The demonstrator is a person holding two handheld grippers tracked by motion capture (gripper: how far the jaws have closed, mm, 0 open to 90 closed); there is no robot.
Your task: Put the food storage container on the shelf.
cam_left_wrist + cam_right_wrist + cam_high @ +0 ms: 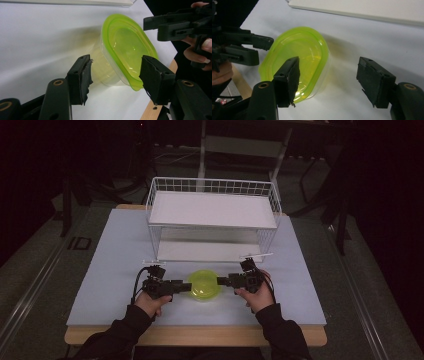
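A clear tub with a yellow-green lid [204,284] stands on the pale table near its front edge. My left gripper [188,288] points at the tub from the left, and my right gripper [221,281] points at it from the right. In the left gripper view the tub [125,47] sits just ahead of the open left gripper [116,72], its lid rim close to one jaw. The right gripper view shows the tub [297,57] off to the side of the open right gripper [329,77], behind one jaw. Neither gripper is holding anything.
A white wire rack [212,210] with two flat shelves stands at the back of the table [115,265]. The table's wooden front edge [195,335] runs just behind the hands. Dark floor and chair legs surround the table.
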